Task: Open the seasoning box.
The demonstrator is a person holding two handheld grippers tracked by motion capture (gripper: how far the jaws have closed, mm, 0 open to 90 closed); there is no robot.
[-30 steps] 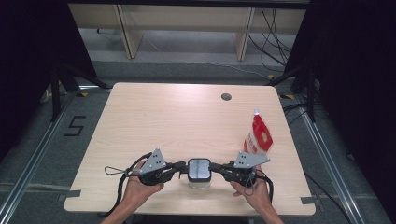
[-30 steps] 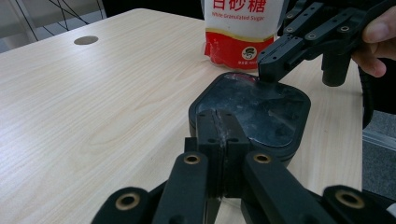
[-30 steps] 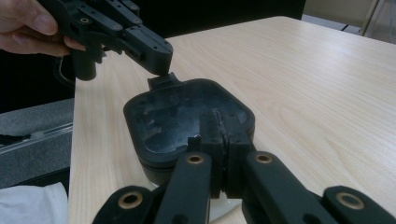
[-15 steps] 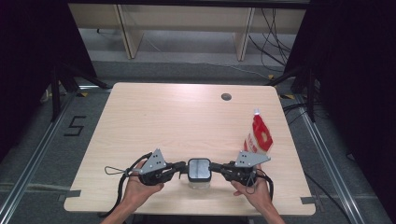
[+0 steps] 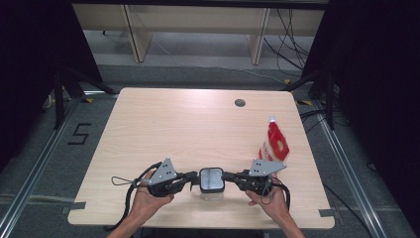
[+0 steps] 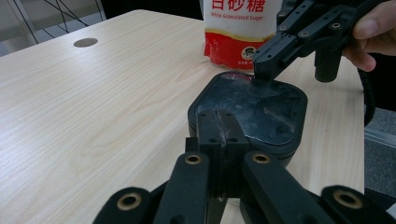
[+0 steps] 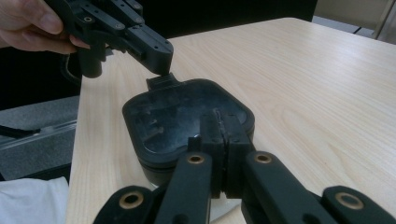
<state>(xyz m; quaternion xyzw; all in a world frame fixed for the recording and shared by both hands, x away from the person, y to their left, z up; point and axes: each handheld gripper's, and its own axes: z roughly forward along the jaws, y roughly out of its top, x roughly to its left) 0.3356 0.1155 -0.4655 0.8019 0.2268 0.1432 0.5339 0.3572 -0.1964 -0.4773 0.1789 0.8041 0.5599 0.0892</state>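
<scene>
A clear container with a black lid (image 5: 211, 179) stands near the table's front edge, between my two grippers. My left gripper (image 5: 194, 179) points at it from the left and my right gripper (image 5: 228, 176) from the right. In the left gripper view its jaws (image 6: 218, 122) are pressed together, tips resting on the lid's (image 6: 261, 112) near rim. The right gripper view shows the same: its jaws (image 7: 219, 123) are shut, tips on the lid's (image 7: 173, 116) rim. The left gripper's tip (image 7: 159, 58) hangs just above a small tab (image 7: 161, 81) on the lid's far side.
A red and white bag of sugar (image 5: 273, 144) stands upright behind my right hand, near the table's right edge. A round cable hole (image 5: 240, 103) sits at the table's back right. Cables trail from both grippers over the front edge.
</scene>
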